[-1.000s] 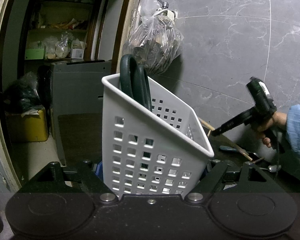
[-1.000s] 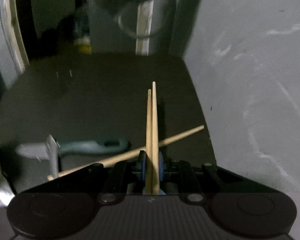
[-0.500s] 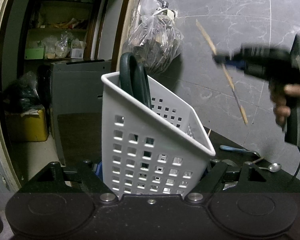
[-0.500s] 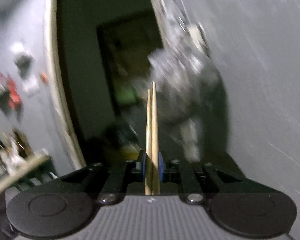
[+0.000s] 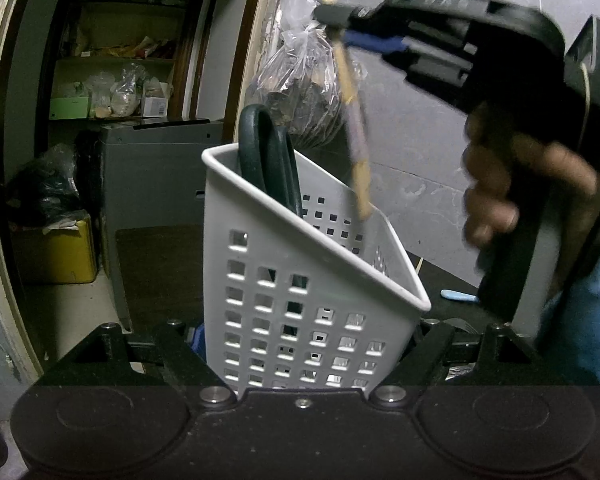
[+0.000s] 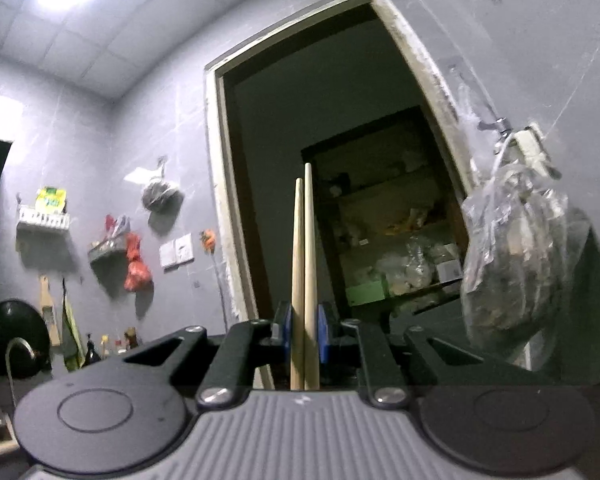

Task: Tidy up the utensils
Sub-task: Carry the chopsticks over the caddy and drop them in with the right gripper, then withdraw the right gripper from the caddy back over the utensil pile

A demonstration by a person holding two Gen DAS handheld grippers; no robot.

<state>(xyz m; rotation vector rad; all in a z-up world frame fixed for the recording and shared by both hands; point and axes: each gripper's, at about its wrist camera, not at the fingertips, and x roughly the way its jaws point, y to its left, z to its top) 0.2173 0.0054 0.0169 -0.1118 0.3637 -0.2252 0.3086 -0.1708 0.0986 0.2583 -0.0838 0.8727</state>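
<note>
Wooden chopsticks [image 6: 305, 272] clamped in right gripper [image 6: 305, 334], now lifted to basket's [image 5: 300, 280] 1 o'clock; left gripper [image 5: 304, 344] still grips basket.

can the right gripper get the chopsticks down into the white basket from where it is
Probably yes. The right gripper is shut on the chopsticks, whose lower ends hang just above the basket's open top. Only the dark handles at its far corner take up space; the left gripper holds the basket.

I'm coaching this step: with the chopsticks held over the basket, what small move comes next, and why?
Probably lower the right gripper. The chopsticks are clamped in it, tips just above the tilted basket that the left gripper grips.
</note>
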